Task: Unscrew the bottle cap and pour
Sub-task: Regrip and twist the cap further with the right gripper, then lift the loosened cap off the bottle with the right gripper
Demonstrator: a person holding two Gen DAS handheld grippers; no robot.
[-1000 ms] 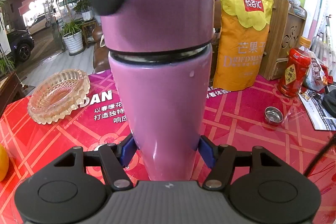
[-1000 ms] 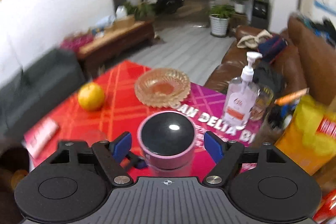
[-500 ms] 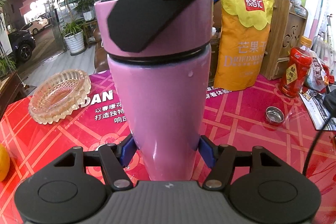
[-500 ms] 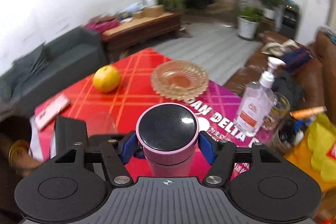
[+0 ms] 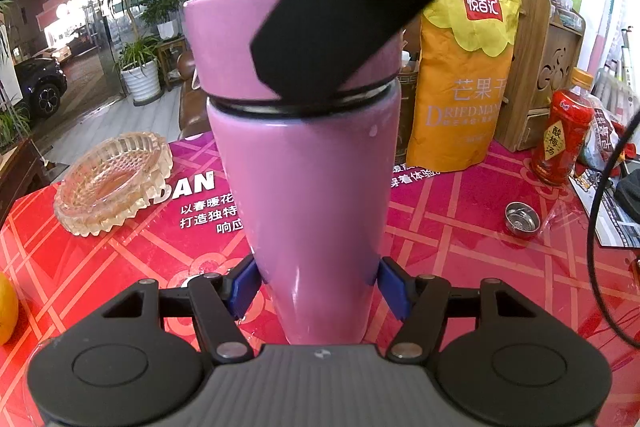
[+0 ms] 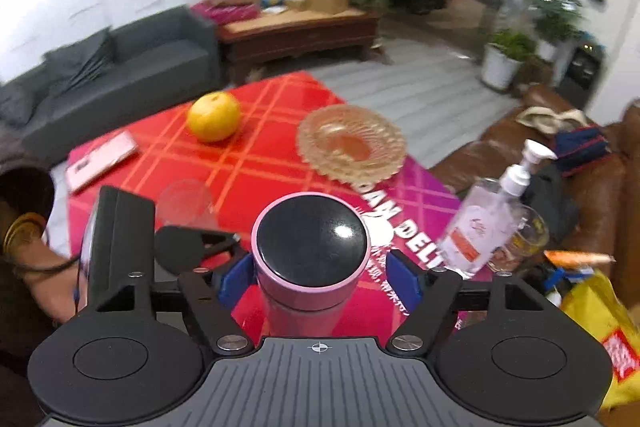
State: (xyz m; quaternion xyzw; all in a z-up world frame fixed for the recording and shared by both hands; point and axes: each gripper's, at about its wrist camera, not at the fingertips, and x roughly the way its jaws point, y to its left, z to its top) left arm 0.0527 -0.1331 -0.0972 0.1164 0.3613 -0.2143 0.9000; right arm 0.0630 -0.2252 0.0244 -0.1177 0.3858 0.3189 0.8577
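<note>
Gripping the pink flask (image 5: pixel 316 187) low, the left hand-held gripper (image 5: pixel 316 287) steadies it while the right hand-held gripper (image 6: pixel 316 281) clamps its cap (image 6: pixel 311 235), which likely needs unscrewing next.

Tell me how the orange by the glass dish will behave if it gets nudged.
The orange looks round and sits loose on the smooth red tablecloth, so it would probably roll. It looks firm, so it should keep its shape. The table edge is near, so a hard push may send it off.

Red-patterned table (image 5: pixel 460 227) — pink bottle (image 5: pixel 316 187), glass ashtray (image 5: pixel 114 183), orange (image 6: pixel 215 115), steel cup (image 5: pixel 522 219) on it.
</note>
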